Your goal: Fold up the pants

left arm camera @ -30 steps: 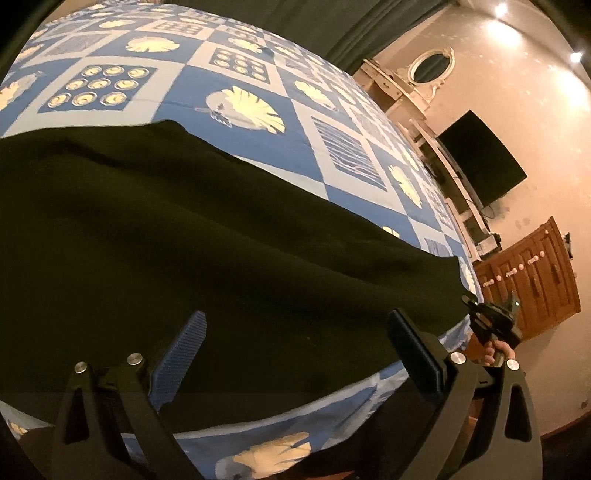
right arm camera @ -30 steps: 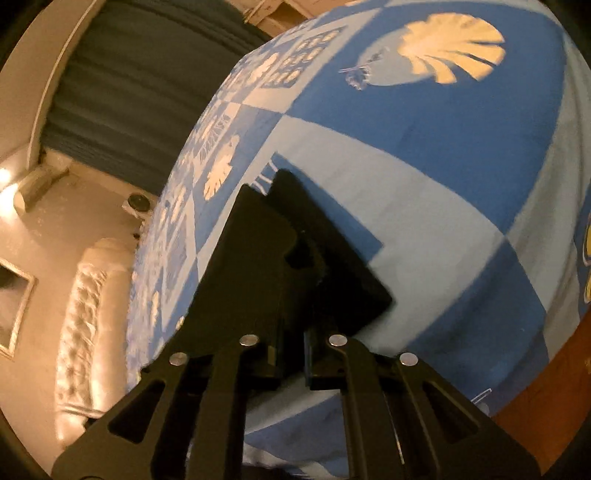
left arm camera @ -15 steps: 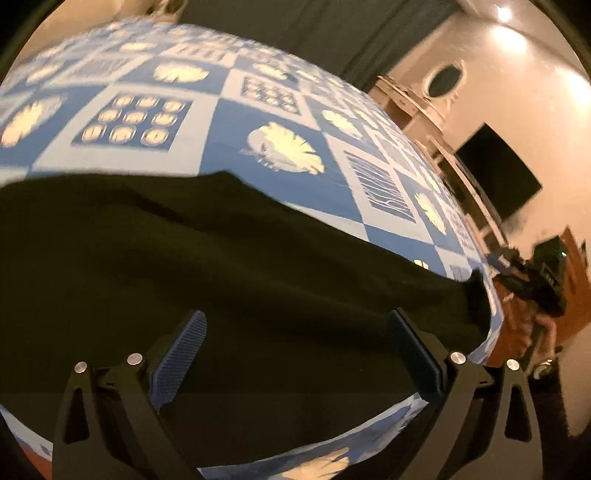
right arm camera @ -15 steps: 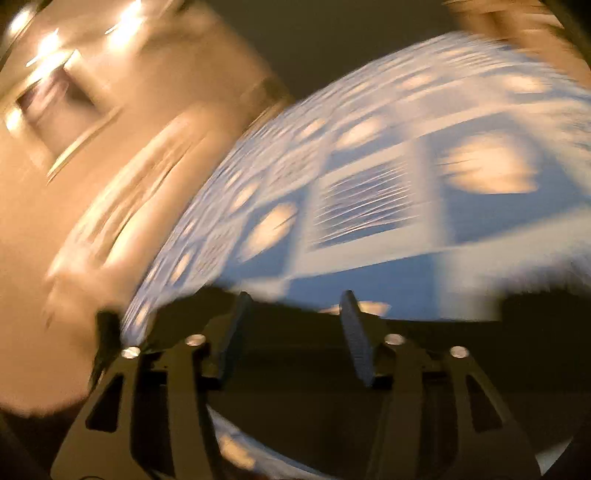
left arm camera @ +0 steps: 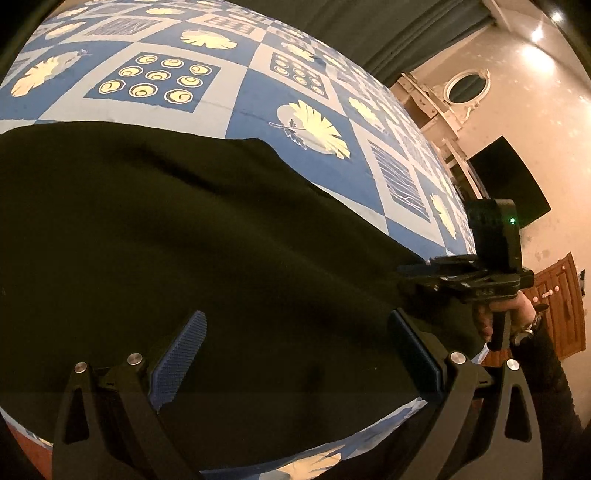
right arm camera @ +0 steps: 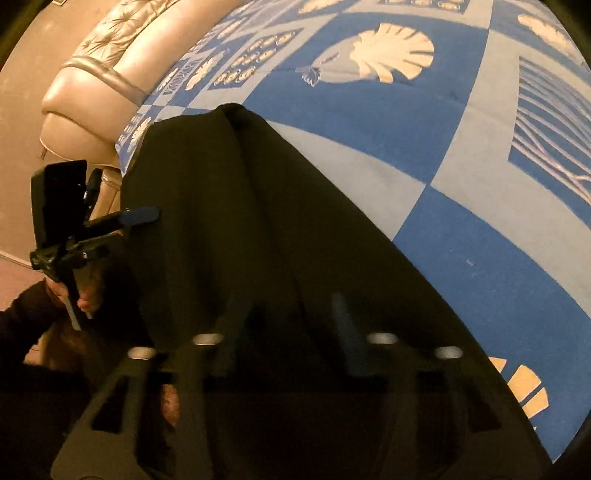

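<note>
Left jaws: spread wide and released on the left gripper [left arm camera: 295, 354], nothing pinched; they hang over the cloth.
Right jaws: closing on the right gripper [right arm camera: 290, 332]; its own blurred view shows a gap between them, with dark cloth beneath.
Task thing: dark, flat fabric pants [left arm camera: 184, 240] lie spread on the bed with the blue-and-white shell-patterned cover [left arm camera: 258, 92], near its front edge.
Left wrist view only: the right gripper [left arm camera: 410, 267] seen side-on at the right end of the pants, held by a hand [left arm camera: 517, 310] in a dark sleeve; whether it pinches cloth cannot be told from here. Behind it are a dark wall screen [left arm camera: 506, 181], an oval mirror [left arm camera: 467, 83], a brown wooden cabinet [left arm camera: 565, 302] and a dark curtain [left arm camera: 369, 26].
Right wrist view only: the pants [right arm camera: 240, 221] running away as a narrowing strip over the cover [right arm camera: 406, 129], a lengthwise ridge along them; the left gripper [right arm camera: 144, 218] at their left edge, gripped by the other hand [right arm camera: 85, 291]; a cream tufted headboard [right arm camera: 110, 62] beyond.
</note>
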Action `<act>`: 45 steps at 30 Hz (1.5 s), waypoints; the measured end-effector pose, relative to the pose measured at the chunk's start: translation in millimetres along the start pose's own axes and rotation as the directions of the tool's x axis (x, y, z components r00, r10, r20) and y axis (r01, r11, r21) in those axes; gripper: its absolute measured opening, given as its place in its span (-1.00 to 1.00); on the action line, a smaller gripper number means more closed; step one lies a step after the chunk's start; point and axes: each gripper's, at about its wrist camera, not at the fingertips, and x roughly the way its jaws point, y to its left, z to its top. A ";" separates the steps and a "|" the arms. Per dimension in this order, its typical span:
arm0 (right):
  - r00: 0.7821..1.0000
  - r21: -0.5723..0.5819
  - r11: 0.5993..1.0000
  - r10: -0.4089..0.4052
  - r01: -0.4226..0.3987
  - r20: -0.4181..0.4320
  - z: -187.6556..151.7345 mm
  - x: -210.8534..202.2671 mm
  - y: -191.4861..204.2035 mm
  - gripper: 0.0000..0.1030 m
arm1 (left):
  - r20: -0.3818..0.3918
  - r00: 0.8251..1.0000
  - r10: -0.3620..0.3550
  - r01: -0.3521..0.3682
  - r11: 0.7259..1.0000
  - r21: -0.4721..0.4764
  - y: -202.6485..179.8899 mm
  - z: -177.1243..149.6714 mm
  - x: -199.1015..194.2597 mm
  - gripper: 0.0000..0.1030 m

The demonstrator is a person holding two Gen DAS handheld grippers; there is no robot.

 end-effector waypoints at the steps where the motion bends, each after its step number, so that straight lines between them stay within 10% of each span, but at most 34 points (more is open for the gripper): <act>1: 1.000 -0.019 1.000 -0.016 0.016 -0.004 0.1 -0.3 1.8 -0.87 | 0.000 1.000 0.000 0.000 1.000 -0.001 -0.2 0.0 0.0 0.89; 8: 0.972 0.029 0.991 -0.133 0.130 0.194 6.5 -39.2 -13.7 -0.88 | 0.028 1.000 0.008 -0.008 1.000 -0.013 2.9 2.6 -5.6 0.89; 13: 0.974 0.012 0.985 -0.171 0.171 0.147 6.1 -25.8 -19.9 -0.83 | 0.025 0.999 0.021 -0.021 1.000 -0.005 5.6 2.3 -4.6 0.89; 18: 0.965 0.051 0.989 -0.144 0.136 0.217 -3.7 -48.3 -24.8 0.01 | 0.021 0.999 0.032 -0.032 0.999 0.016 4.2 2.3 -4.3 0.89; 23: 0.967 0.070 0.986 -0.163 0.152 0.195 -33.3 -54.7 -39.9 0.01 | 0.022 0.999 0.030 -0.030 1.000 0.002 5.2 3.0 -3.1 0.89; 27: 0.880 0.155 0.917 -0.397 0.368 0.260 -51.0 -62.9 -49.7 -0.05 | 0.023 0.999 0.047 -0.047 0.999 0.020 3.7 1.4 -1.1 0.89; 30: 0.831 0.225 0.905 -0.421 0.360 0.363 -69.5 -90.4 -53.2 -0.03 | 0.026 0.998 0.058 -0.059 0.998 0.033 2.4 0.3 -0.4 0.89; 32: 0.853 0.244 0.936 -0.337 0.255 0.400 -89.2 -111.7 -65.0 -0.03 | 0.027 0.998 0.064 -0.066 0.997 0.041 1.5 -0.4 -0.1 0.89; 41: 0.911 0.069 0.958 -0.288 0.280 0.295 -99.9 -100.0 -57.6 -0.09 | 0.033 0.996 0.084 -0.085 0.995 0.044 -1.2 -0.4 2.6 0.89; 45: 0.930 -0.019 0.949 -0.304 0.315 0.207 -89.2 -76.4 -47.4 -0.50 | 0.034 0.995 0.091 -0.092 0.995 0.048 -2.9 -1.6 2.9 0.89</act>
